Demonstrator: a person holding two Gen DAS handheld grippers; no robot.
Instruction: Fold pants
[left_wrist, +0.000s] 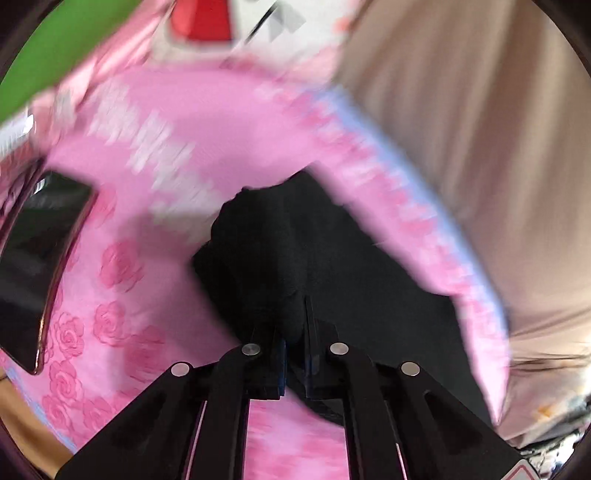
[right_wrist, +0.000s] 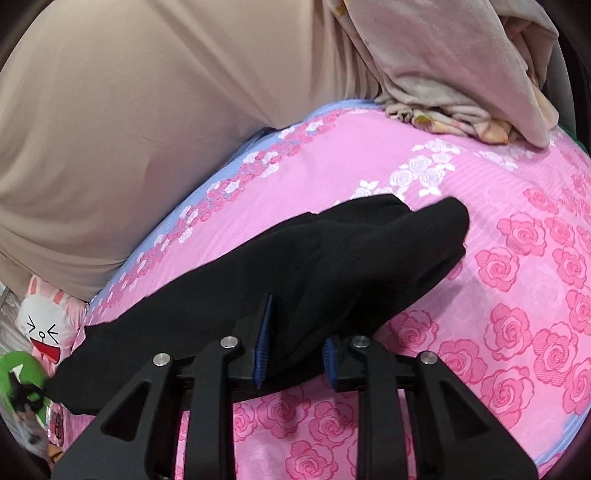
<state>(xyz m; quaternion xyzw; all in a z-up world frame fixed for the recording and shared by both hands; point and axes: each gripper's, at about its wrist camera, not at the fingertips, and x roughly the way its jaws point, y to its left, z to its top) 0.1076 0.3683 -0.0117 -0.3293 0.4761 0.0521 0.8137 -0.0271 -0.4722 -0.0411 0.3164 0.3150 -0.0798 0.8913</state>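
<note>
Pinching the black pants (left_wrist: 295, 258), both hand-held grippers (left_wrist: 293, 343) (right_wrist: 295, 347) sit near the pink bedspread's (right_wrist: 480, 206) edge.

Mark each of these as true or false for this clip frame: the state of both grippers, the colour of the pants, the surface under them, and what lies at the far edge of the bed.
1. The left gripper is shut on the black pants. True.
2. The right gripper is wide open and clear of the cloth. False: its blue pads sit close around a fold of the pants.
3. The pants lie on a pink rose-print sheet. True.
4. The pants are light blue. False: they are black.
5. A crumpled beige blanket sits at the sheet's far edge. True.
</note>
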